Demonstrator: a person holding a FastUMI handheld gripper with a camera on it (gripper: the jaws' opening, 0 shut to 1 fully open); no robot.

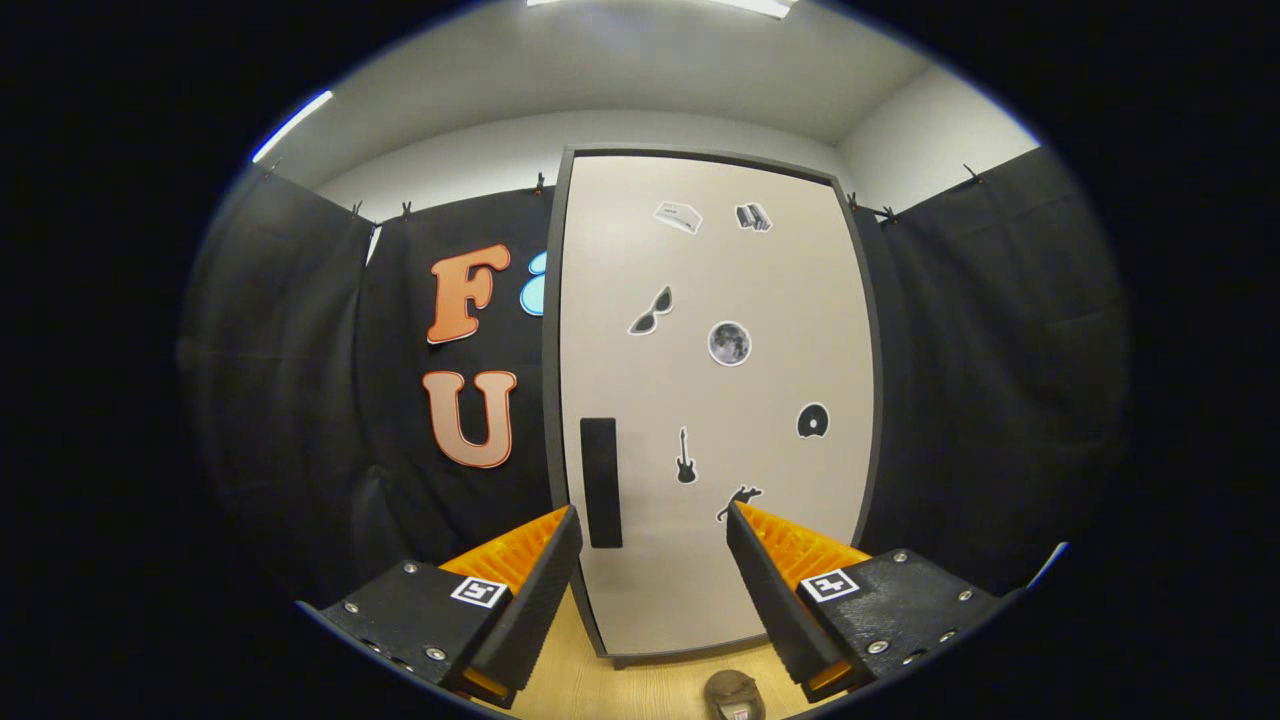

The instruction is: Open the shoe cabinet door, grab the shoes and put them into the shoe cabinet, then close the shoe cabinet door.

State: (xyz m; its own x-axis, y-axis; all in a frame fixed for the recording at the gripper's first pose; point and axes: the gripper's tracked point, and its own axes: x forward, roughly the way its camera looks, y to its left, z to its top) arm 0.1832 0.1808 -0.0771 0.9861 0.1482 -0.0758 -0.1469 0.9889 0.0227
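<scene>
A tall shoe cabinet [715, 400] with a pale door in a dark frame stands straight ahead, its door closed. Small stickers dot the door. A dark vertical handle [601, 482] sits low on the door's left side, just beyond my left fingertip. My gripper [652, 525] is open, with nothing between its fingers, held a short way in front of the door. A brown shoe [734, 696] lies on the wooden floor between and below the fingers, close to me; just its top shows.
Black cloth walls hang left and right of the cabinet, close to its sides. Light wooden floor [640, 680] runs from the cabinet's foot toward me. White wall and ceiling rise above the cloth.
</scene>
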